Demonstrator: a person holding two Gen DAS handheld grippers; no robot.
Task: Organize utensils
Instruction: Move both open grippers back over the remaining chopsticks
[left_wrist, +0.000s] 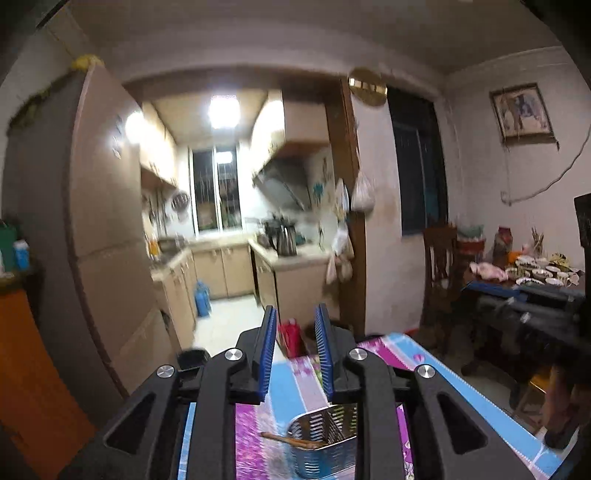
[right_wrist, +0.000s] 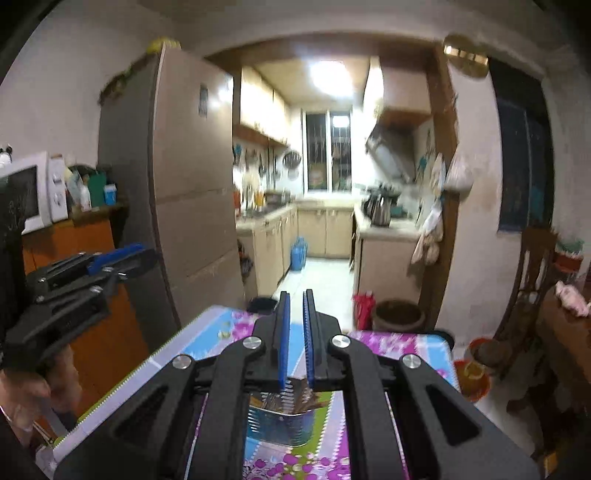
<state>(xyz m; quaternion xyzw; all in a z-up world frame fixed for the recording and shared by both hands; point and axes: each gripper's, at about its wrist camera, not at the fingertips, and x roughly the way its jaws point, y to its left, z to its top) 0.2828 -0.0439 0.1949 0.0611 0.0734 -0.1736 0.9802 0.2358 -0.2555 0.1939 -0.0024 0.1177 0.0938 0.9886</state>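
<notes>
Both hand-held grippers (left_wrist: 295, 317) (right_wrist: 295, 299) parted, empty, above metal utensil holder (left_wrist: 325, 443) on floral tablecloth (right_wrist: 388, 343); fridge (right_wrist: 192, 177) beyond.

No lettering can be read anywhere; the fridge (right_wrist: 192, 177) stickers (mere blurs) stay illegible.

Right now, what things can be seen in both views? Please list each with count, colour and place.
utensil holder: one, shiny metal, on the table under the grippers
wooden stick: one, brown, resting on the holder's rim
tablecloth: one, pink, blue floral, over the table
fridge: one, beige, left of the kitchen door
microwave: one, white, on the orange cabinet
left gripper: one, black, blue pads, open, empty
right gripper: one, black, narrow gap, empty
</notes>
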